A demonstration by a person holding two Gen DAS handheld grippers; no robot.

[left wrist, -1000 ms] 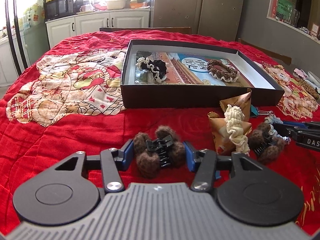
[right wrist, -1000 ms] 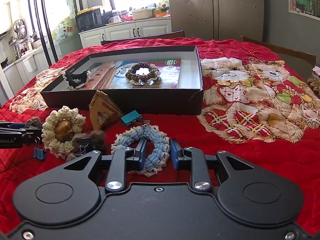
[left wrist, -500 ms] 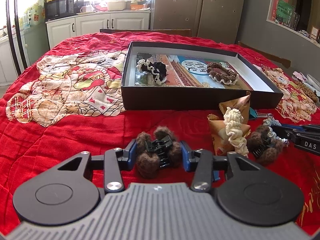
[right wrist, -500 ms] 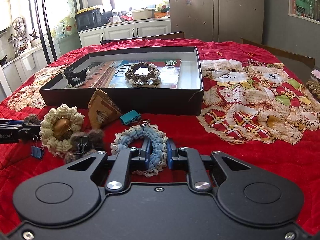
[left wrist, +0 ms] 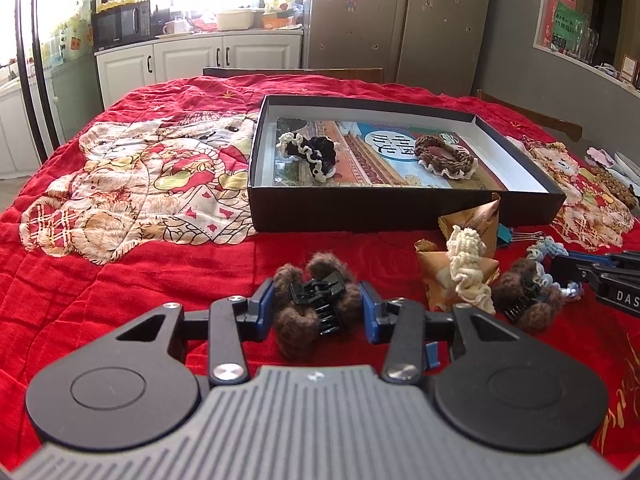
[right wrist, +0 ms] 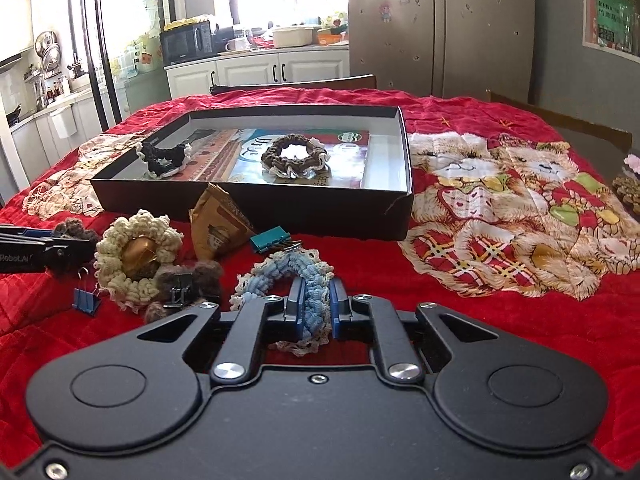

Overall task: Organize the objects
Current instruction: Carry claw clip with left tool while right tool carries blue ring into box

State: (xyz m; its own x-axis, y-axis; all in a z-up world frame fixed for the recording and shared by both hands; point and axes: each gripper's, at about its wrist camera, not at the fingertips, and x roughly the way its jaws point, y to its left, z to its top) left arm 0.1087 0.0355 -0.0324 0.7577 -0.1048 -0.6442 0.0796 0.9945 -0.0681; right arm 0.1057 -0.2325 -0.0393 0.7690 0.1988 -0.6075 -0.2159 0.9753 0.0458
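Note:
My left gripper (left wrist: 317, 306) is shut on a brown fuzzy hair claw (left wrist: 296, 320) that lies on the red blanket, a blue pad against each side. In the right wrist view my right gripper (right wrist: 314, 308) is shut on the near side of a blue crochet scrunchie (right wrist: 280, 276), squeezing it thin. Beyond both stands an open black box (left wrist: 360, 204). It holds a black scrunchie (left wrist: 310, 152) on the left and a brown scrunchie (left wrist: 444, 156) on the right, over a printed sheet. The right gripper's tips (left wrist: 600, 276) show at the left wrist view's right edge.
Between the grippers lie a cream scrunchie (right wrist: 138, 248), a second brown hair claw (right wrist: 188, 284), a folded paper packet (right wrist: 218, 228), a blue binder clip (right wrist: 86, 300) and a teal one (right wrist: 270, 240). More small items (right wrist: 628, 188) sit at the far right edge.
The right jaws have closed from a loose gap onto the blue scrunchie. The left jaws have narrowed until their pads meet the brown hair claw. Neither hand has shifted noticeably.

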